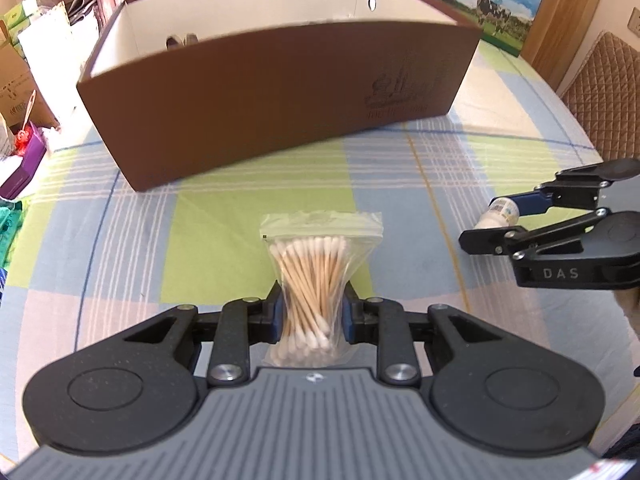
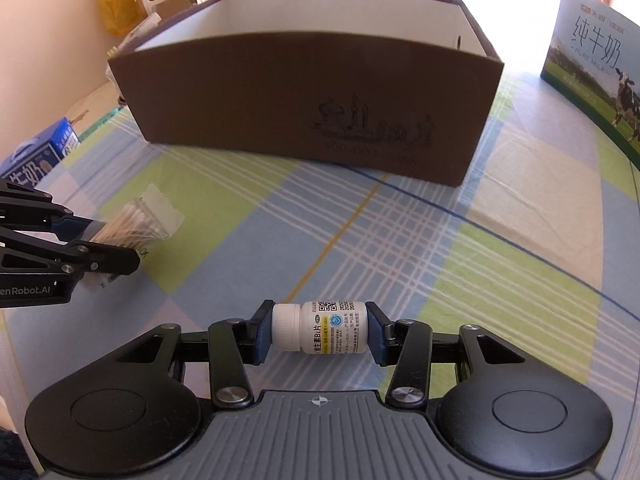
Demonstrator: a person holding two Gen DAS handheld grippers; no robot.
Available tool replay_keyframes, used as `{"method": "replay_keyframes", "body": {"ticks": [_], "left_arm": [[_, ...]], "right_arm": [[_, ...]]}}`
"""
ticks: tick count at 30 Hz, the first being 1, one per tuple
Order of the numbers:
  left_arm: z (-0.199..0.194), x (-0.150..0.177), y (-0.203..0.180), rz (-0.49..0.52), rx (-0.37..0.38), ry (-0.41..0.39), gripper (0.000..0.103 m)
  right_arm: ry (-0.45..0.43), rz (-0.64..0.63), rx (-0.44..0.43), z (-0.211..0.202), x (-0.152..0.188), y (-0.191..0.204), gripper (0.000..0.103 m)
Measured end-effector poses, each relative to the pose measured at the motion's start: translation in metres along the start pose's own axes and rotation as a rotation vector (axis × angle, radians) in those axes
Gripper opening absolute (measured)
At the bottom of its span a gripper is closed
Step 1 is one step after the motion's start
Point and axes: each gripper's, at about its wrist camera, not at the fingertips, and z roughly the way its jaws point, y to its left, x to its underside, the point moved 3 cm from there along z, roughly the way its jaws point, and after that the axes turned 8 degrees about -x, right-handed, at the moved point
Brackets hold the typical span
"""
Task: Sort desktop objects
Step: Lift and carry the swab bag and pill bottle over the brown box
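At the lower centre of the left wrist view, our left gripper is clenched on a clear zip bag of wooden cotton swabs, pinched at its waist so the sticks fan out above. In the right wrist view, lower centre, our right gripper grasps a small white plastic pill bottle end to end — cap left, printed label up. Both loads seem held above the checked desk. We judge the carry is in hand; next we must lift over the near wall of the open brown cardboard box — upper frame — and release inside.
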Motion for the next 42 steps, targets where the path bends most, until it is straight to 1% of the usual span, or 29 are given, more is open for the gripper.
{"method": "replay_keyframes", "body": {"ticks": [8,13,24,29,32,36,42], "left_arm": [[-0.015,-0.020,0.006,-0.017,-0.009,-0.049,0.022],[-0.024,-0.039,0.013,-0.018,-0.007,-0.088,0.022],[-0.051,-0.095,0.039,-0.018,-0.031,-0.220,0.022],[-0.053,-0.130,0.056,-0.002,-0.062,-0.269,0.022],[-0.044,-0.153,0.066,0.007,-0.082,-0.271,0.022],[-0.022,-0.178,0.080,-0.005,-0.082,-0.239,0.022],[0.009,-0.198,0.088,-0.008,-0.072,-0.186,0.022]], "right_arm": [[-0.035,-0.027,-0.018,-0.008,-0.018,0.007,0.044],[-0.069,-0.038,-0.042,-0.016,-0.038,0.007,0.044],[-0.193,-0.082,-0.096,-0.047,-0.101,0.009,0.044],[-0.250,-0.106,-0.095,-0.055,-0.143,0.007,0.044],[-0.267,-0.123,-0.083,-0.052,-0.166,0.004,0.044],[-0.259,-0.113,-0.089,-0.036,-0.192,-0.003,0.044],[-0.213,-0.105,-0.083,-0.009,-0.213,-0.012,0.044]]}}
